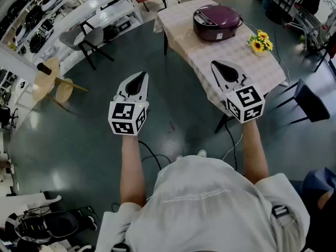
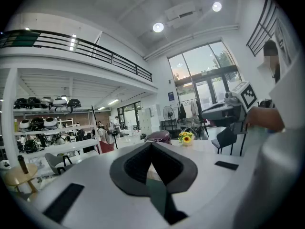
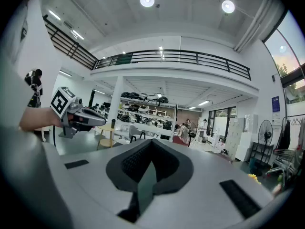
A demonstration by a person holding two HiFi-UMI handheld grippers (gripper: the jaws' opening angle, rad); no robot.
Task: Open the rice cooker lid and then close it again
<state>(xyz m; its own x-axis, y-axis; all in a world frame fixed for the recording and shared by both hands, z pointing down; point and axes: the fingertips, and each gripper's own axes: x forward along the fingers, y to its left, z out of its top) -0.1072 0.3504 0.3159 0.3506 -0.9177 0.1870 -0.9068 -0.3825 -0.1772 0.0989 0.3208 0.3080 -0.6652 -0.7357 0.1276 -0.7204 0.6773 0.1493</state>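
A purple rice cooker (image 1: 216,21) with its lid down stands on a table (image 1: 210,62) with a checked cloth, far ahead of me. My left gripper (image 1: 140,76) hangs over the floor, shut and holding nothing. My right gripper (image 1: 219,65) hovers near the table's front edge, also shut and holding nothing, well short of the cooker. In the left gripper view the cooker (image 2: 158,137) shows small beyond the closed jaws, with the right gripper (image 2: 224,109) at the right. The right gripper view points away from the cooker and shows the left gripper (image 3: 78,116) at the left.
A small pot of yellow flowers (image 1: 260,42) sits on the table right of the cooker. A dark chair (image 1: 304,101) stands at the table's right. A round wooden side table (image 1: 47,80) and grey chairs (image 1: 86,38) stand at the left by white shelving. Cables trail on the floor.
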